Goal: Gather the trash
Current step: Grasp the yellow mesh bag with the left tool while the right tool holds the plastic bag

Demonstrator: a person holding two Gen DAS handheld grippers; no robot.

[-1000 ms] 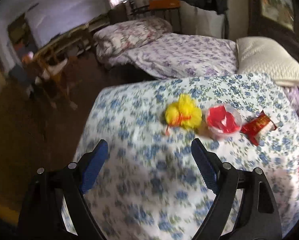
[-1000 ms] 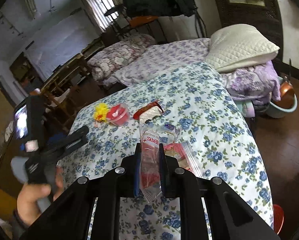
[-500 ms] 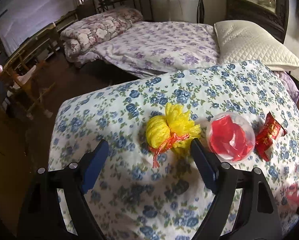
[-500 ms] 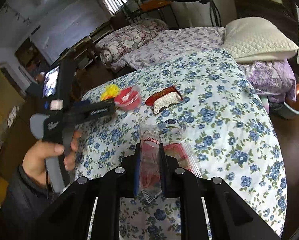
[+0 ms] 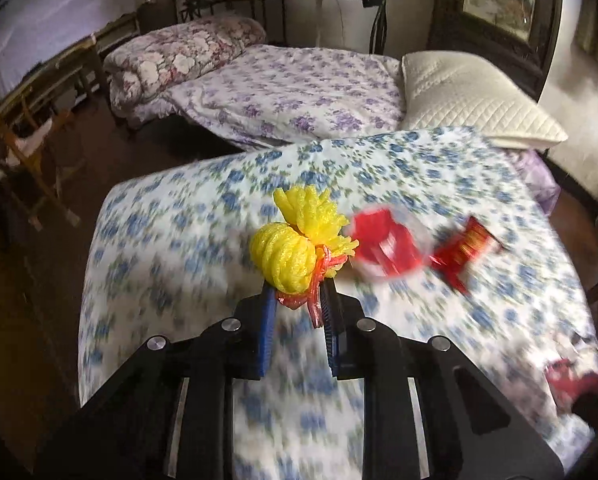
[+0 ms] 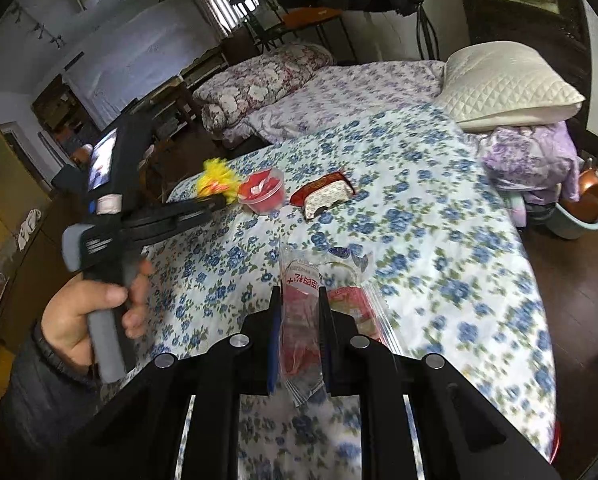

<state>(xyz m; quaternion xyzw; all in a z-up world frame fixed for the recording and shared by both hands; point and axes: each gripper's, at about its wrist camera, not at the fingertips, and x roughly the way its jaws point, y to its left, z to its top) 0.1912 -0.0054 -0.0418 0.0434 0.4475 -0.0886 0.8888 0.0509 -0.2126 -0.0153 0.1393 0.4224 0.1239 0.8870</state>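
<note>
My left gripper (image 5: 297,300) is shut on a yellow foam net bundle (image 5: 295,246) tied with red string, over the table's far-left part; it also shows in the right wrist view (image 6: 217,180). A clear cup with red contents (image 5: 385,250) (image 6: 262,193) and a red snack wrapper (image 5: 465,246) (image 6: 325,194) lie just right of it. My right gripper (image 6: 299,300) is shut on a clear plastic wrapper with red print (image 6: 301,312), above another clear wrapper (image 6: 355,304) on the table.
The table has a blue-flowered cloth (image 6: 439,208) (image 5: 171,224). A bed with purple bedding (image 5: 291,92) and a white pillow (image 6: 507,80) stand behind it. A basin (image 6: 581,208) sits on the floor at right. Wooden chairs (image 5: 31,120) stand at left.
My left gripper has closed on the yellow foam net bundle and the view shifted. The right gripper still holds the clear wrapper and has barely moved.
</note>
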